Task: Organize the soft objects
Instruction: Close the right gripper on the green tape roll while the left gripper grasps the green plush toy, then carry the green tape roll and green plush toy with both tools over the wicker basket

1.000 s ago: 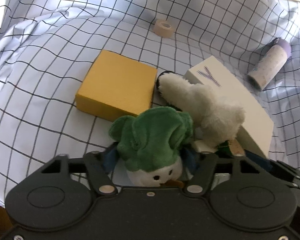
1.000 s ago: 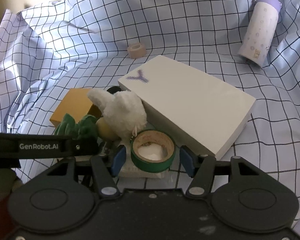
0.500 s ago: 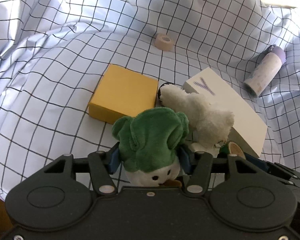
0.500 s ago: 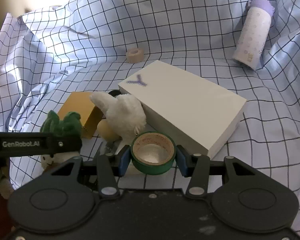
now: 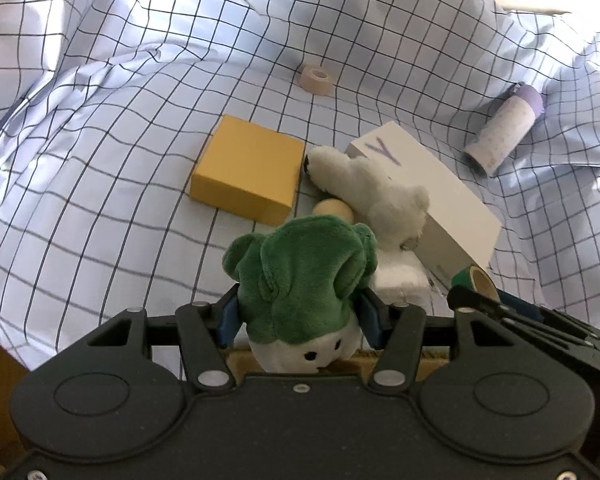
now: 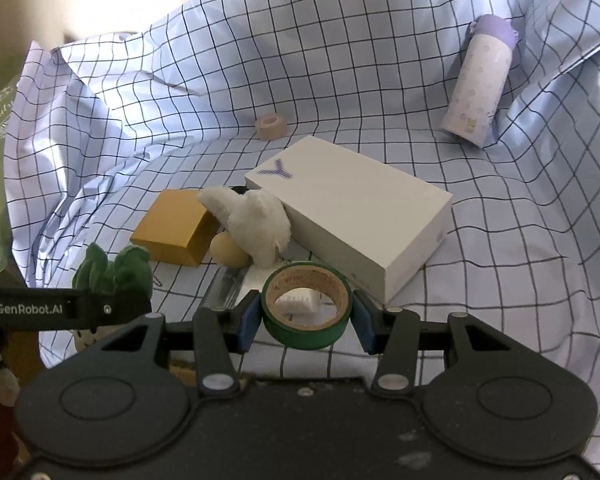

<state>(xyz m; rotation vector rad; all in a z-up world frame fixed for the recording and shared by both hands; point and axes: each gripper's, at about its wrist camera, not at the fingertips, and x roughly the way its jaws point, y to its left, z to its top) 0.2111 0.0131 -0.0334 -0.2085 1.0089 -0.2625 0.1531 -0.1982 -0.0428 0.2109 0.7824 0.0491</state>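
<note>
My left gripper is shut on a green-and-white plush vegetable toy, lifted above the checked cloth; the same plush toy shows at the left of the right wrist view. My right gripper is shut on a green tape roll, whose edge peeks in at the right of the left wrist view. A white fluffy plush lies between the yellow box and the white box, with a small beige ball in front of it.
A yellow box and a white box with a purple mark rest on the checked cloth. A beige tape roll and a purple-capped bottle lie farther back. A white packet sits near my fingers.
Both grippers have risen and drawn back from the pile, carrying the plush toy and the green tape roll. The right jaws closed onto the roll.
</note>
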